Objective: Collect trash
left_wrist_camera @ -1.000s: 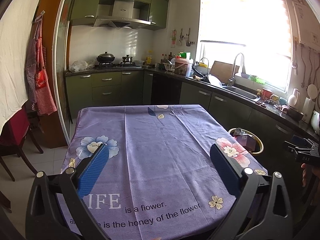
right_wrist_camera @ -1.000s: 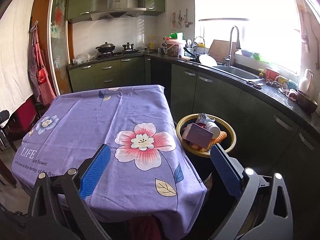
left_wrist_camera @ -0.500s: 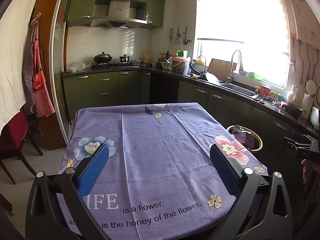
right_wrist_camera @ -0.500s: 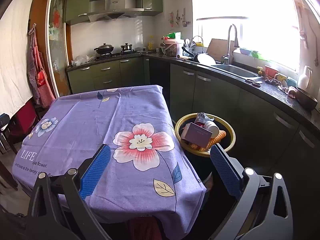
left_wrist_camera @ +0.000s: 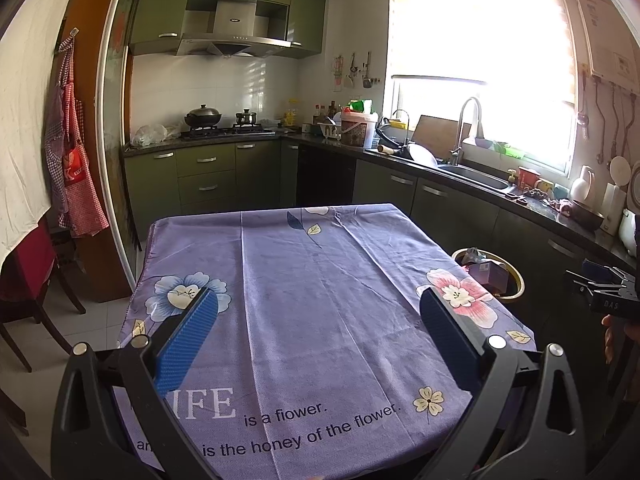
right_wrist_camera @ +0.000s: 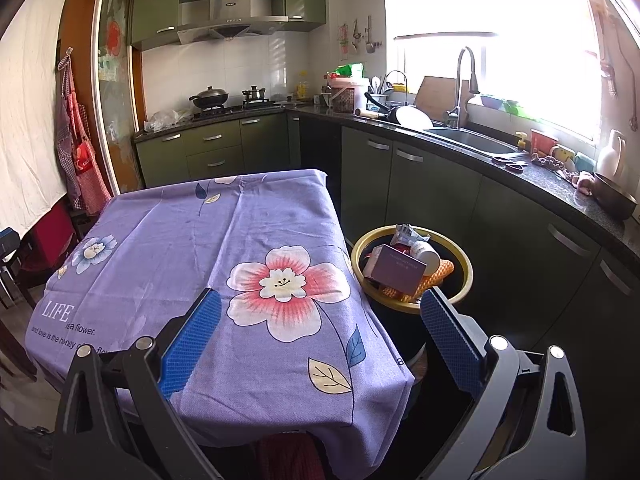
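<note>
Left hand-held gripper [left_wrist_camera: 318,330]: it is hovering with its blue pads spread wide and nothing between them, looking along the table [left_wrist_camera: 304,280] from the near edge.
Table: its purple flowered cloth is lying bare from the left edge to the right edge; no trash is showing on it in either view.
Right hand-held gripper [right_wrist_camera: 320,330]: it is also standing wide and empty, hanging over the near right corner of the table, with the bin just ahead of its right finger.
Trash bin [right_wrist_camera: 466,268]: it is sitting on the floor just beside the table's right edge, yellow rim up, already holding a purple box [right_wrist_camera: 396,269], a white bottle [right_wrist_camera: 425,251], a crumpled wrapper and something orange.
Step in hand: by my judgement the collecting is all but finished. To do it well, both tools should be sweeping the cloth and the floor around the bin for leftovers before retreating, keeping clear of the heaped box.
Change since a second ago: both views are sitting slightly higher and further back, the table's far edge and the bin appearing a little lower; the fingers' spread is unchanged.
</note>
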A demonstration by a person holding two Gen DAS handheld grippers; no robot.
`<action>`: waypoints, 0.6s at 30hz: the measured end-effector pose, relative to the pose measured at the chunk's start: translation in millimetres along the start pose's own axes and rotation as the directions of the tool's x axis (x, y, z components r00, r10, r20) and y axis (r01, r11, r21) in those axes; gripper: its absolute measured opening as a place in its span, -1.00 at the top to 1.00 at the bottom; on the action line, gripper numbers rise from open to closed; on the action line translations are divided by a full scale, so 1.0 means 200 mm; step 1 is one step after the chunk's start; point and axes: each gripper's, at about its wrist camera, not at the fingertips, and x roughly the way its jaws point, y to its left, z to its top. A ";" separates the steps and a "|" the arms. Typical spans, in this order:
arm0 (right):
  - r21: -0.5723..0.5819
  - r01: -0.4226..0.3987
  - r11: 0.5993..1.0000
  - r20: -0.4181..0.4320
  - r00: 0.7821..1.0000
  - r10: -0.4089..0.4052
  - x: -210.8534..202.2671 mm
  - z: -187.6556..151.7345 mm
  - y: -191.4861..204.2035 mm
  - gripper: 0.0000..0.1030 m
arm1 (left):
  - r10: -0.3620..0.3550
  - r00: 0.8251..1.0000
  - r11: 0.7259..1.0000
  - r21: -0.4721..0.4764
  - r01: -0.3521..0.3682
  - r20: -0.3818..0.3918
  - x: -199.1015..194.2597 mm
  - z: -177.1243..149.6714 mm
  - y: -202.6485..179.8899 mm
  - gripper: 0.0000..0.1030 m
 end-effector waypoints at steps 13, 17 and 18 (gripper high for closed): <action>0.000 -0.003 1.000 0.004 1.000 0.003 0.01 0.00 0.00 -0.91 | -0.010 1.000 1.000 0.005 0.010 -0.006 0.01 0.00 0.01 -0.87; 0.000 -0.003 1.000 0.004 1.000 0.003 0.00 0.00 0.00 -0.91 | -0.013 1.000 1.000 0.007 0.013 -0.009 0.02 0.00 0.01 -0.87; 0.001 -0.004 1.000 0.004 1.000 0.004 0.00 0.00 0.00 -0.91 | -0.014 1.000 1.000 0.007 0.014 -0.011 0.02 0.00 0.01 -0.87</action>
